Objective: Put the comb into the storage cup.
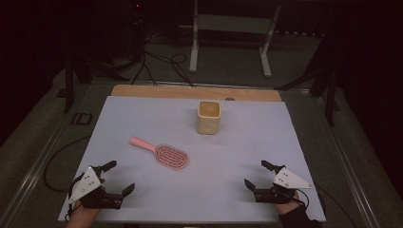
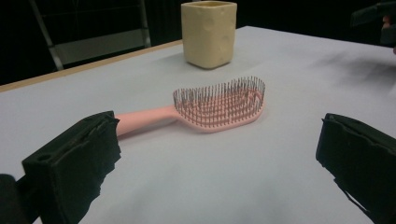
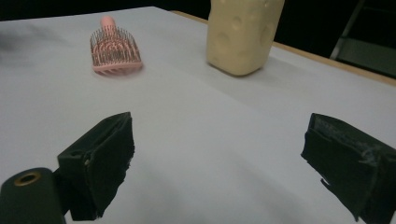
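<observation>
A pink hairbrush [image 1: 163,153] lies bristles up on the white sheet [image 1: 142,118], its handle pointing back left. Behind it and to the right stands a cream square cup [image 1: 209,117], upright. My left gripper [image 1: 121,176] rests near the front left corner, open and holding nothing. In the left gripper view the hairbrush [image 2: 212,106] lies ahead between the wide black jaws, with the cup [image 2: 208,32] farther back. My right gripper [image 1: 254,174] sits near the front right, also open and holding nothing. Its own view shows the hairbrush [image 3: 114,52] at upper left and the cup [image 3: 243,33] beyond.
The white sheet covers a wooden table whose far edge [image 1: 190,91] shows bare. Beyond the table stand a white metal frame [image 1: 233,33] and dark cables [image 1: 161,66] on the floor. Dark stands [image 1: 71,76] flank the table's back corners.
</observation>
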`<state>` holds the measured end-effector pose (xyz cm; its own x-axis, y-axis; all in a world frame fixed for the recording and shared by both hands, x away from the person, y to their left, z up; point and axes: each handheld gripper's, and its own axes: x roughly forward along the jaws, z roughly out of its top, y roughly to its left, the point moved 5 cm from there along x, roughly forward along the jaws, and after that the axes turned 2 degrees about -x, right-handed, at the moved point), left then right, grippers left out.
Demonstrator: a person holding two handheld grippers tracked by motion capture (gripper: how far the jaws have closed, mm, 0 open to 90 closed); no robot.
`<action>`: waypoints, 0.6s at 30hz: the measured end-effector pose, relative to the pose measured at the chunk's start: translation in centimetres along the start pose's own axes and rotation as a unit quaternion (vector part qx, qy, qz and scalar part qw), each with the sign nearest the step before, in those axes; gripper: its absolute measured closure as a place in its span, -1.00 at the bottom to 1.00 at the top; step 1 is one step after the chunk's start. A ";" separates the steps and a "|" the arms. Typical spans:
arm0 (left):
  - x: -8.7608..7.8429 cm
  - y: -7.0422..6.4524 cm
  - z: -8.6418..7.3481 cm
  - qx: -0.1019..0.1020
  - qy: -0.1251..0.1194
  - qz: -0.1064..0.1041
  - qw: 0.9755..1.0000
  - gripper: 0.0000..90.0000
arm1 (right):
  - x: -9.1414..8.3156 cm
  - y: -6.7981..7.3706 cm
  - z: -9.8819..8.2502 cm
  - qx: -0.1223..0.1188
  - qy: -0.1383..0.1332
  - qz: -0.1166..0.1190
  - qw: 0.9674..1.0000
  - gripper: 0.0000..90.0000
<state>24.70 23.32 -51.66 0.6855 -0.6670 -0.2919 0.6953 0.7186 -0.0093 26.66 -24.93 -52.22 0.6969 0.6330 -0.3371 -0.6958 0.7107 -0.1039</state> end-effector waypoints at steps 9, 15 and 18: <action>-0.1 -0.3 0.0 0.005 -0.007 0.006 1.000 -1.00 | 0.1 0.2 0.1 -0.006 -0.001 0.000 1.000 -0.81; -0.1 -0.6 -0.1 0.018 0.004 0.006 1.000 -1.00 | 0.3 0.6 0.1 -0.016 0.005 0.003 1.000 -0.80; 0.0 -0.6 -0.1 0.019 0.003 0.004 1.000 -1.00 | 0.3 0.6 0.1 -0.018 0.006 0.003 1.000 -0.81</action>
<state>24.25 22.89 -51.77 0.6892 -0.6604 -0.2981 0.6983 0.7152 0.0299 26.43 -24.25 -52.26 0.6905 0.6338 -0.3486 -0.7064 0.6947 -0.1360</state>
